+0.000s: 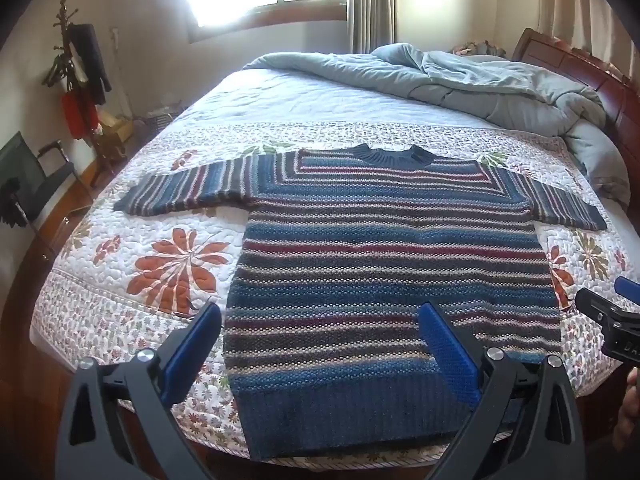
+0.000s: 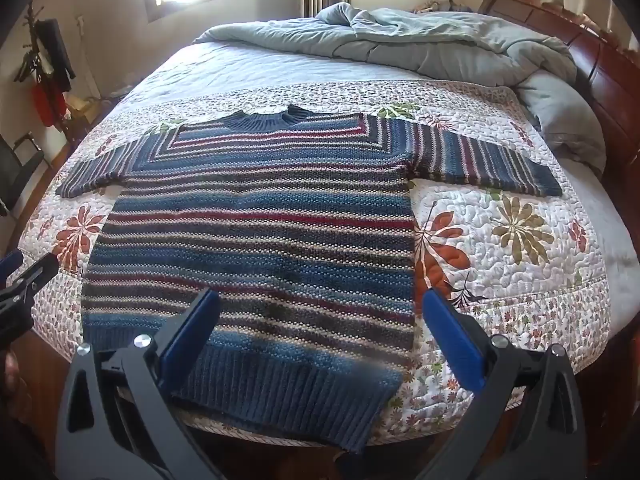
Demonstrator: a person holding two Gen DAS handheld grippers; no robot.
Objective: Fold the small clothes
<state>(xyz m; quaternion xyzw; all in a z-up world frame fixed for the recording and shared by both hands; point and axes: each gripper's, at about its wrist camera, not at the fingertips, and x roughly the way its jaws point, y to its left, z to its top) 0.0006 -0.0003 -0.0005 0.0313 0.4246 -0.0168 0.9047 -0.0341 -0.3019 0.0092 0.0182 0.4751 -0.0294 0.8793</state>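
Observation:
A striped knit sweater in blue, red and cream lies flat on the bed, front up, both sleeves spread out, collar away from me. It also shows in the right wrist view. My left gripper is open and empty, hovering above the sweater's lower left hem. My right gripper is open and empty, above the lower right hem. The right gripper's tip shows at the right edge of the left wrist view; the left gripper's tip shows at the left edge of the right wrist view.
The sweater rests on a white quilt with flower prints covering the bed. A rumpled grey duvet is heaped at the far end by the wooden headboard. A coat rack and a chair stand to the left.

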